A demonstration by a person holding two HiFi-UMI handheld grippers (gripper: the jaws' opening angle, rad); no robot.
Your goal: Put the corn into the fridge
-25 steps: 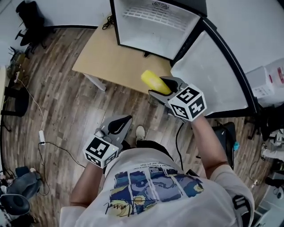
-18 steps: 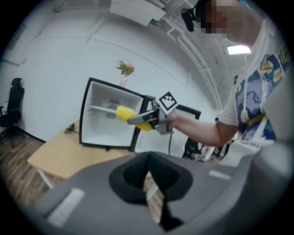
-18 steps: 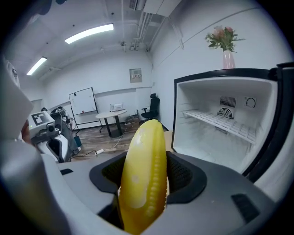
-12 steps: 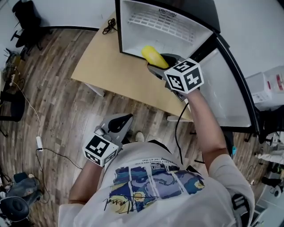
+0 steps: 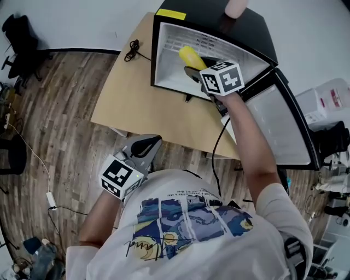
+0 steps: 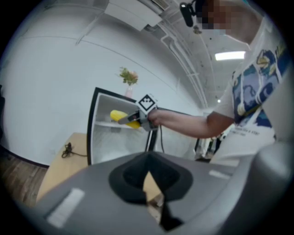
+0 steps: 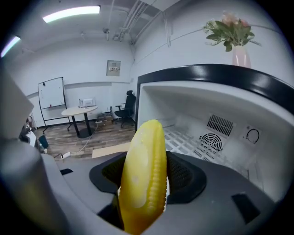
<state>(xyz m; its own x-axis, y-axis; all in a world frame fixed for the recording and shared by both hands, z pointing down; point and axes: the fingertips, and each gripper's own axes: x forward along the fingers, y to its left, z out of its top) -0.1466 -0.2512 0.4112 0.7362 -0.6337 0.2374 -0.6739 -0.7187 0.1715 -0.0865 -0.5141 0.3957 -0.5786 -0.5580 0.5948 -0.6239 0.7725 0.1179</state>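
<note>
Nearest, the left gripper (image 5: 143, 151) hangs by the person's waist, its jaws together on nothing. Across the wooden table (image 5: 136, 104), the right gripper (image 5: 193, 69) reaches into the mouth of the open fridge (image 5: 164, 57). Its jaws are clamped on the lower end of the lone corn (image 5: 190, 56), tip toward the far wall. One cob, one fridge, two grippers. The cob looks light, stiff and glossy, probably slippery, so a hold nearer mid-length on the ridged kernels should sit steadier.

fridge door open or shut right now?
Open. The fridge's door is swung out to the right, its wire shelf is exposed, and the right gripper holds the corn at the opening.
</note>
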